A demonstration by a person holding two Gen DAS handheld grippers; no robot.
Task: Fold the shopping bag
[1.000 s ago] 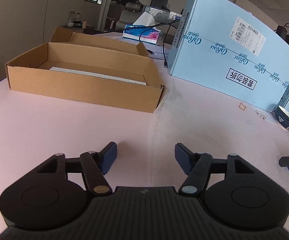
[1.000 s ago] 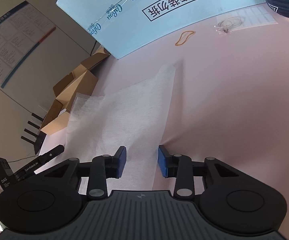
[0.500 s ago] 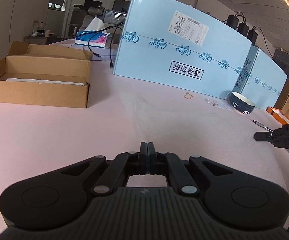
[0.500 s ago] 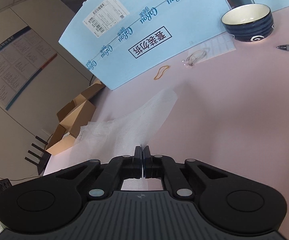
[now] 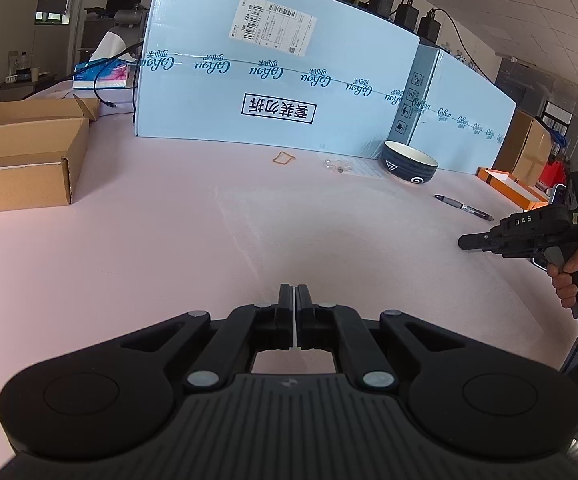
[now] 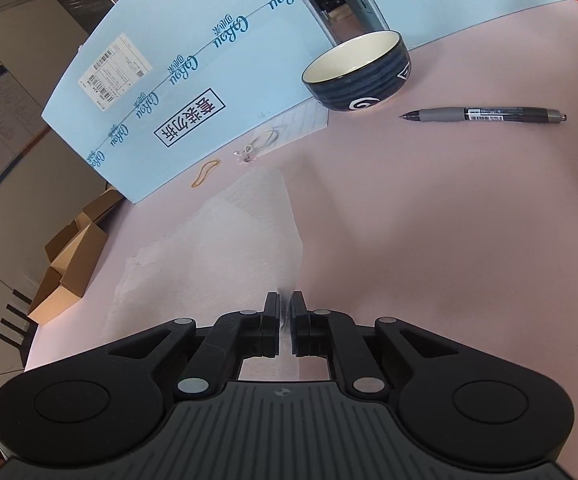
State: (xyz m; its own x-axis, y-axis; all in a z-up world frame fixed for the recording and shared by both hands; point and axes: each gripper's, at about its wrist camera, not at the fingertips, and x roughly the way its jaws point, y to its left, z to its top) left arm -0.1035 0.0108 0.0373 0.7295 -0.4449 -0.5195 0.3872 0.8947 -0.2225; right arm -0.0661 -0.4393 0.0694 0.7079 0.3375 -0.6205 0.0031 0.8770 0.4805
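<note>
The shopping bag [image 6: 249, 236] lies spread on the pink worktop [image 6: 429, 240], a thin, white, half see-through sheet with soft creases, its far tip reaching toward the rubber band [image 6: 205, 173]. From the left wrist view it is so faint it nearly melts into the pink, only a pale crease line [image 5: 237, 220] giving it away.

Left tongs [image 5: 294, 294]: jaws pressed together, a thin white edge of the bag caught in the slit between the pads. Right tongs [image 6: 285, 300]: jaws opening, a narrow gap showing, with the bag's near edge running into that gap; the pads no longer pinch it. In the left view the right tongs show out at the edge too, marked "DAS", with a person's hand [image 5: 569, 276] on the handle.

Writing now: the big light blue box [image 5: 281, 80] carries a repeated "Cabau"-like script along its tape, a framed line of Chinese characters, and a white barcode label [image 5: 273, 26].

Containers: the dark blue bowl [image 6: 357, 72] with a white swirl shows a cream inside with nothing in it. The open cardboard box [image 5: 25, 164] holds something flat and white. A grey-grip pen [image 6: 485, 115] lies near the bowl.
</note>
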